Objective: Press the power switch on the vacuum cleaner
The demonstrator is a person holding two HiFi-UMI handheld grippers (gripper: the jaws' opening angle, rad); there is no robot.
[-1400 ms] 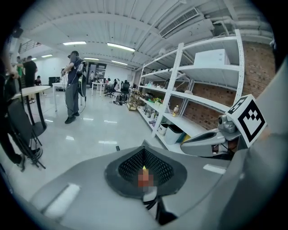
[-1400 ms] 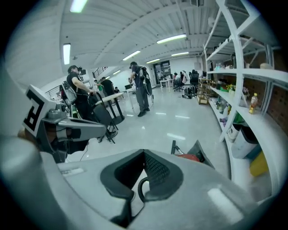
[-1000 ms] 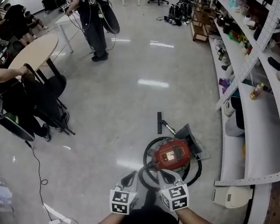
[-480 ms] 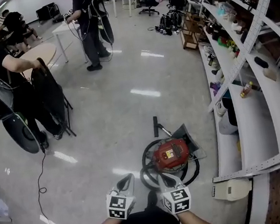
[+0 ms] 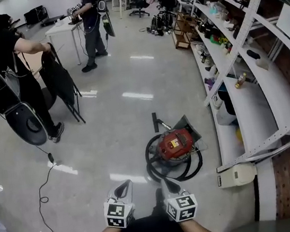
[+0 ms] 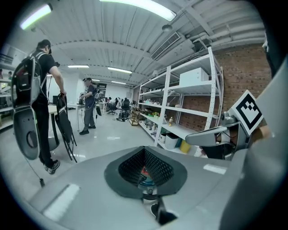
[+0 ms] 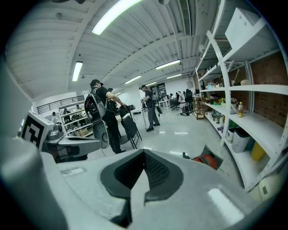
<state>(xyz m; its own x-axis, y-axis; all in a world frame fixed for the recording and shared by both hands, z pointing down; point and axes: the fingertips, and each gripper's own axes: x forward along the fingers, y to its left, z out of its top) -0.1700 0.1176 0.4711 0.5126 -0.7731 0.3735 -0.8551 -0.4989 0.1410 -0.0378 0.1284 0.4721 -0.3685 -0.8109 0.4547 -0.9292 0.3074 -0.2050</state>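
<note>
So the red canister vacuum cleaner is sitting on the glossy grey floor, right next to the bottom of the white metal shelving, a bit ahead of both claws and off to their right. Its thick black hose is looped in a ring around the body. A straight black tube runs out from it up and to the left, away from the person, ending in a small black floor head. That tube line is the long axis as far as I can see, and a grey flap sticks up on the far right side. Can't make out the power switch from here, too small. The left claw and right claw are side by side, low in the head view, well short of the vacuum. Both point forward across the floor, with their jaws pinched together on nothing.
</note>
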